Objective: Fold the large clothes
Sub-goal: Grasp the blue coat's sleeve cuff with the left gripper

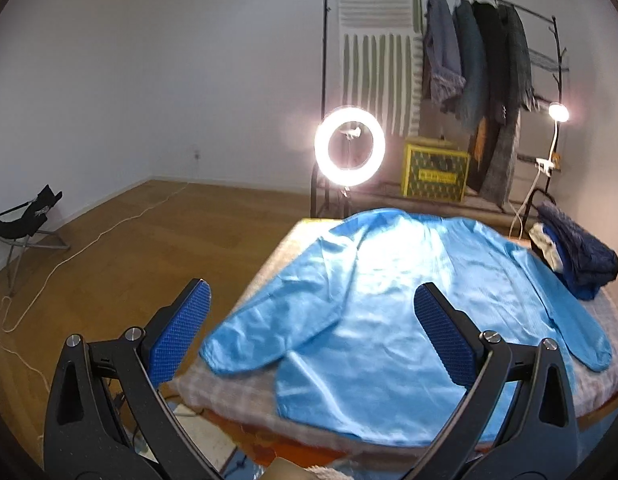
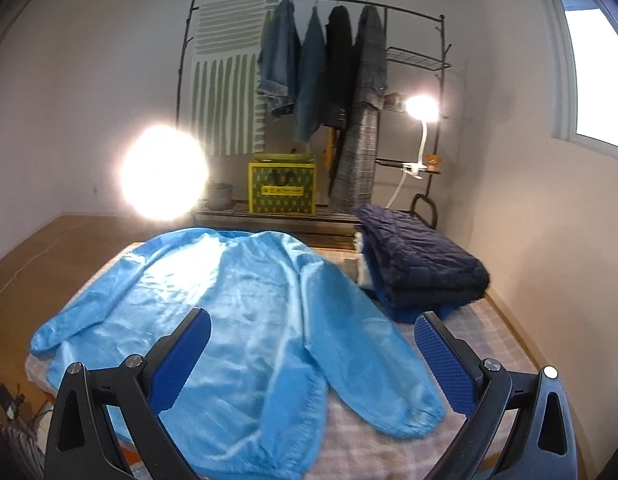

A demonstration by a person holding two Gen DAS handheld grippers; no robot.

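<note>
A shiny light-blue long-sleeved garment [image 1: 397, 312] [image 2: 237, 320] lies spread flat on a checked bed cover [image 1: 237, 392] [image 2: 389, 448], hem toward me and both sleeves angled outward. My left gripper [image 1: 311, 300] hovers open above the garment's near left side, over the left sleeve cuff [image 1: 237, 352] and the bed's edge. My right gripper [image 2: 313, 326] hovers open above the right sleeve [image 2: 369, 368] near its cuff. Neither gripper holds anything, and both stand apart from the cloth.
A stack of folded dark-blue clothes [image 1: 577, 256] [image 2: 421, 268] sits at the bed's far right. Behind the bed stand a ring light [image 1: 349, 144], a yellow box [image 2: 281, 188], a clothes rack with hanging coats [image 2: 329, 68] and a clip lamp [image 2: 421, 108]. Wooden floor [image 1: 129, 248] and a black folding chair [image 1: 25, 224] lie left.
</note>
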